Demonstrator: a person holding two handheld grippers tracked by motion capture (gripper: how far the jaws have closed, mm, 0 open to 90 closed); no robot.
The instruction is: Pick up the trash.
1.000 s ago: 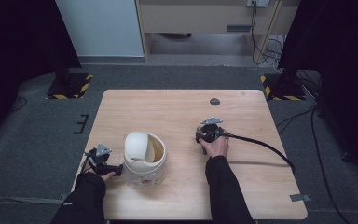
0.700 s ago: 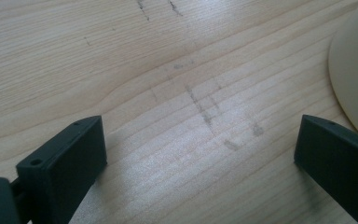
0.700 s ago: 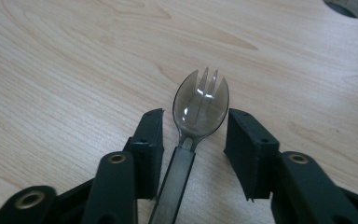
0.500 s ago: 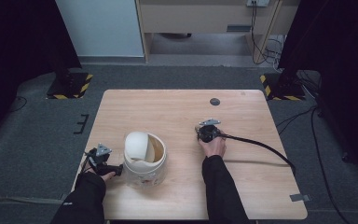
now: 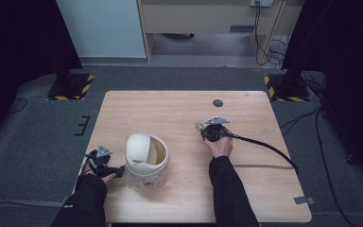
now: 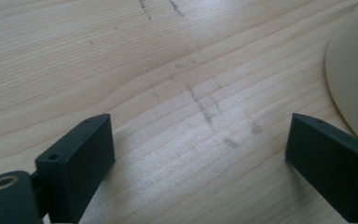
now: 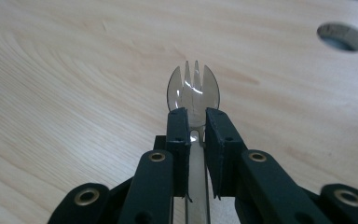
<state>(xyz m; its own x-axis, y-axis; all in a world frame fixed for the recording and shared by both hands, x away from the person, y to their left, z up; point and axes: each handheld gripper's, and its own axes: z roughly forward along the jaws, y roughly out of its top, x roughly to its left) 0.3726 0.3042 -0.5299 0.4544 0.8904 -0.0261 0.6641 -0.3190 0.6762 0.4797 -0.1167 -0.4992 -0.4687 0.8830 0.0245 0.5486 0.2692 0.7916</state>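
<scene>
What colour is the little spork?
The spork is clear, see-through plastic with a slightly smoky tint. It shows best in the right gripper view.

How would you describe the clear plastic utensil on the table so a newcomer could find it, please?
On the wooden table, look right of the cream bucket. The right gripper is shut on a spork: clear plastic, spoon-shaped with short tines, unlike anything nearby.

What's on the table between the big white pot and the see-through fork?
Nothing. In the high view, only bare wooden table lies between the pot and the fork, which the right gripper holds.
</scene>
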